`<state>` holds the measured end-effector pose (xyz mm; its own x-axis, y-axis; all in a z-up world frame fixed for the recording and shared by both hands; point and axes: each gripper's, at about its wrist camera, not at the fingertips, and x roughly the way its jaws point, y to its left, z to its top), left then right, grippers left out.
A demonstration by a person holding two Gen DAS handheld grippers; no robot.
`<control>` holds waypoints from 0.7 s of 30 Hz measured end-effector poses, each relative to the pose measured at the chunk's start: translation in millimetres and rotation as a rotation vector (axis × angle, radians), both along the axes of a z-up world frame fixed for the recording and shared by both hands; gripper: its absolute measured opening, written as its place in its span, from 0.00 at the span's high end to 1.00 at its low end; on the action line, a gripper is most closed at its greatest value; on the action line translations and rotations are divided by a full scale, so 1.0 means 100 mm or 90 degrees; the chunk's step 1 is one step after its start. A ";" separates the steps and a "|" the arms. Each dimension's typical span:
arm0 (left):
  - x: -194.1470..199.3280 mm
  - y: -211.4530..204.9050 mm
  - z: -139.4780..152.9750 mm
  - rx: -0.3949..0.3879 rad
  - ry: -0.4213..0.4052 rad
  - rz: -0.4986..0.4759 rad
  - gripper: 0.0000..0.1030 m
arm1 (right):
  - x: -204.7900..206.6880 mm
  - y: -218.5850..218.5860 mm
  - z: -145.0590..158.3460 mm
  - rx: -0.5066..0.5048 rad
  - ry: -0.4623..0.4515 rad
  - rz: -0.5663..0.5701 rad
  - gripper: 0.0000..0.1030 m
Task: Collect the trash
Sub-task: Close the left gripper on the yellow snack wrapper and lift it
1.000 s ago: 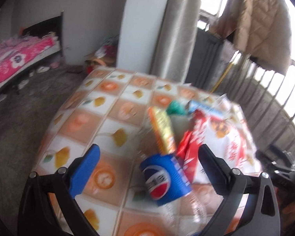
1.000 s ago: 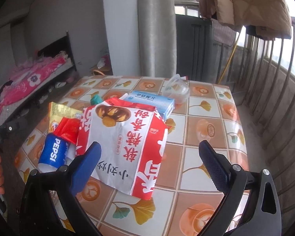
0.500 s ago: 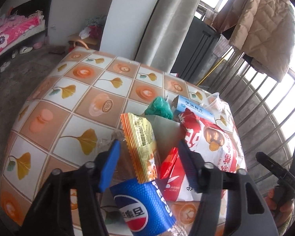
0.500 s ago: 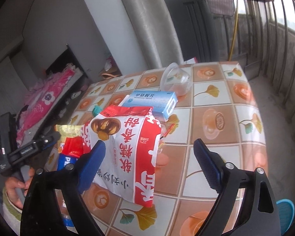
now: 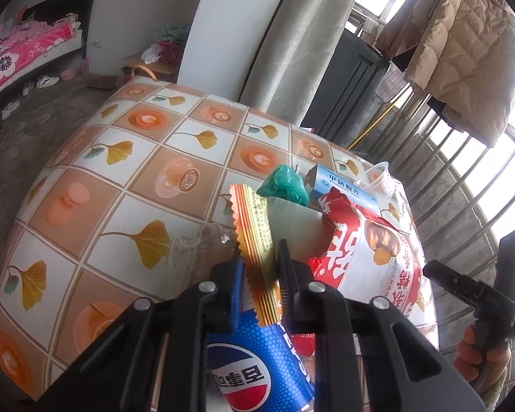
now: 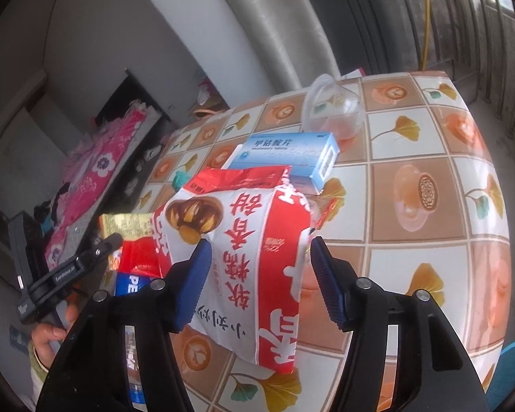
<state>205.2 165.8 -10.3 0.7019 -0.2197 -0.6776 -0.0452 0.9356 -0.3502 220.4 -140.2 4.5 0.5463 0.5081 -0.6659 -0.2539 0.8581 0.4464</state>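
Both tools are now sitting much closer to the pile of trash than a second ago, when their jaws were standing wide with the litter well ahead of them. On the left tool point(image 5: 259, 274) the jaws have just been closing, and they are now pinching the lower part of the gold snack wrapper point(image 5: 255, 240), which is standing on edge above the blue cola bottle point(image 5: 257, 370) at the near edge of the table point(image 5: 120, 158). On the right tool point(image 6: 257, 271) the jaws have just been closing too, and they are now flanking the big red-and-white snack bag point(image 6: 243, 257); I cannot tell whether the pads are pressing it yet, as a small gap seems to be showing on the right side. Judging by the look of them, both pieces are light, thin and crinkly film, likely slippery, so they are apt to buckle or slide rather than resist; taking a flat stretch of film deep between the pads is looking safer than nipping a corner. Behind the bag, a blue medicine box point(image 6: 288, 154), a clear plastic cup point(image 6: 336, 110) and a crumpled green scrap point(image 5: 285, 185) are waiting on the table. The other hand point(image 5: 480, 353) is showing at the right edge of the left view.
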 end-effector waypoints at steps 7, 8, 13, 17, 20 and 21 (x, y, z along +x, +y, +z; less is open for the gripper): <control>-0.02 0.00 0.07 -0.013 -0.033 -0.006 0.85 | 0.19 -0.13 -0.24 0.102 0.100 0.009 0.59; -0.02 -0.01 0.08 -0.013 -0.036 -0.008 0.85 | 0.20 -0.14 -0.26 0.114 0.109 0.012 0.61; -0.02 -0.04 0.08 -0.015 -0.043 -0.011 0.85 | 0.20 -0.21 -0.27 0.153 0.112 0.006 0.79; -0.04 -0.04 0.11 -0.017 -0.054 -0.010 0.86 | 0.18 -0.25 -0.22 0.188 0.093 0.015 0.87; -0.06 -0.04 0.15 -0.016 -0.067 -0.008 0.86 | 0.16 -0.32 -0.16 0.234 0.073 0.035 0.93; -0.07 -0.04 0.18 -0.016 -0.075 -0.007 0.86 | 0.14 -0.33 -0.13 0.249 0.060 0.044 0.95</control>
<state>197.9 161.8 7.6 0.7737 -0.2437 -0.5849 0.0078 0.9267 -0.3758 234.6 -173.1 -8.1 0.4481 0.7660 -0.4609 -0.2473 0.6016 0.7596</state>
